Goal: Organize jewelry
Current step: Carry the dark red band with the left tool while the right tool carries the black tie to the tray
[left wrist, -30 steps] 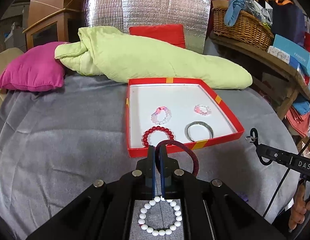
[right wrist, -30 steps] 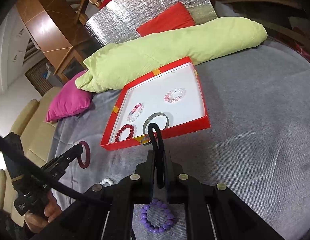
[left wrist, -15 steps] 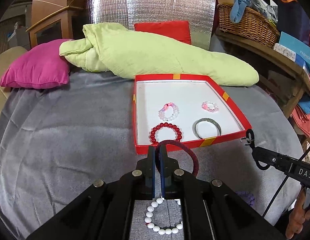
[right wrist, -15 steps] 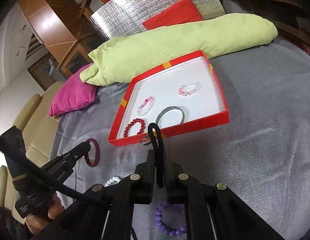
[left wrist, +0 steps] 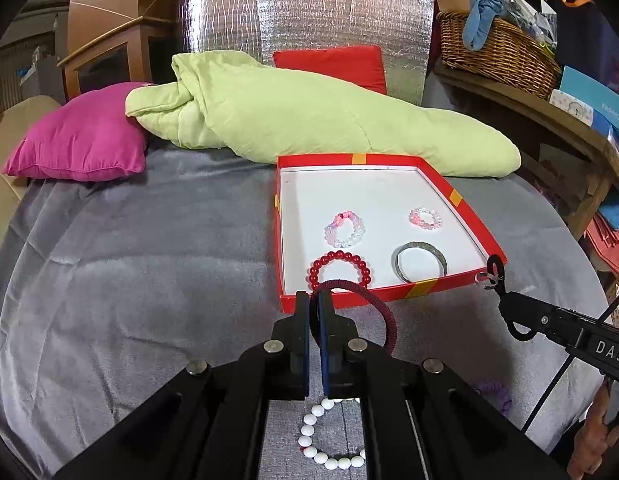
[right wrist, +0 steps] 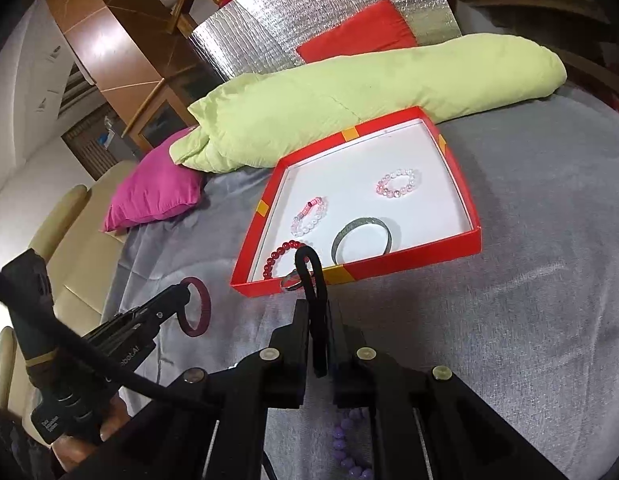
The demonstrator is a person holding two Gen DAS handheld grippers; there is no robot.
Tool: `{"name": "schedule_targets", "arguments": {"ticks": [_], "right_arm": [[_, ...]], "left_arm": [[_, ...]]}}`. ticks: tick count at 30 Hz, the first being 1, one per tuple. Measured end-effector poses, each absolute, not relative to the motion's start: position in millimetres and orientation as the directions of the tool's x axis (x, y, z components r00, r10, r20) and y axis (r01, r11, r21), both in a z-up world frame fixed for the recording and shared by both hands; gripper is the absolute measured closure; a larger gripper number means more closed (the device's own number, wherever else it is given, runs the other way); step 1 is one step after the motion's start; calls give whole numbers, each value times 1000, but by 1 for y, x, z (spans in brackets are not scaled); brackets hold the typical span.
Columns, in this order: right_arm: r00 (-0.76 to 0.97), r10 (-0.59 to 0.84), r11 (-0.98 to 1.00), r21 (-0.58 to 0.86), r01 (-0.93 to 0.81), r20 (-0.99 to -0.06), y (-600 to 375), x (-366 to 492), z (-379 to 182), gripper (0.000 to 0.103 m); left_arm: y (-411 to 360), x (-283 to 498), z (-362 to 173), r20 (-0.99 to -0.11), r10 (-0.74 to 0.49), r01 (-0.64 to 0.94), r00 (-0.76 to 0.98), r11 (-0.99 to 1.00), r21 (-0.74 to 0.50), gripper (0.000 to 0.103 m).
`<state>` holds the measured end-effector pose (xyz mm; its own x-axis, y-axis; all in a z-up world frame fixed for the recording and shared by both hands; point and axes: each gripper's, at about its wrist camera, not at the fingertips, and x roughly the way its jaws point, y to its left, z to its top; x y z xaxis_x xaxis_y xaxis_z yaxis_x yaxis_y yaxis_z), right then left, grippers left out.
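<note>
Left gripper (left wrist: 314, 300) pinches maroon cord bracelet (left wrist: 383, 312), loop arcing right, just short of red box (left wrist: 461, 280). White beads (left wrist: 329, 440) show only here.
Right gripper (right wrist: 315, 308) pinches black cord (right wrist: 309, 268) upright, metal ring (right wrist: 291, 280) dangling at box's near wall. Purple beads (right wrist: 349, 444) lie below.

Green quilt (left wrist: 321, 120) upper centre, magenta pillow (left wrist: 77, 140) left, red cushion (left wrist: 329, 66) on silver foil panel (left wrist: 301, 24), wicker basket (left wrist: 497, 52) upper right.
</note>
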<state>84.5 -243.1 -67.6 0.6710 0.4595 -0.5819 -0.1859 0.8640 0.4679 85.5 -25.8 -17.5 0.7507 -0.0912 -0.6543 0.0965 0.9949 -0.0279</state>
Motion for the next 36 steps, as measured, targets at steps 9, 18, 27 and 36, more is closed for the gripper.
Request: {"name": "schedule_targets", "arguments": {"ticks": [9, 18, 27, 36], "right_arm": [[685, 455, 866, 461, -192, -570, -246, 83, -62, 94], [716, 424, 884, 427, -193, -555, -250, 89, -50, 94], [752, 407, 881, 440, -173, -518, -260, 121, -33, 94], [790, 406, 851, 505, -143, -460, -279, 172, -21, 94]], "left_arm": [[-25, 85, -14, -640, -73, 84, 765, 996, -14, 99], [-25, 88, -10, -623, -13, 43, 782, 998, 34, 99], [-36, 97, -5, -600, 20, 32, 800, 997, 76, 99], [-38, 130, 2, -626, -55, 69, 778, 998, -3, 99]]}}
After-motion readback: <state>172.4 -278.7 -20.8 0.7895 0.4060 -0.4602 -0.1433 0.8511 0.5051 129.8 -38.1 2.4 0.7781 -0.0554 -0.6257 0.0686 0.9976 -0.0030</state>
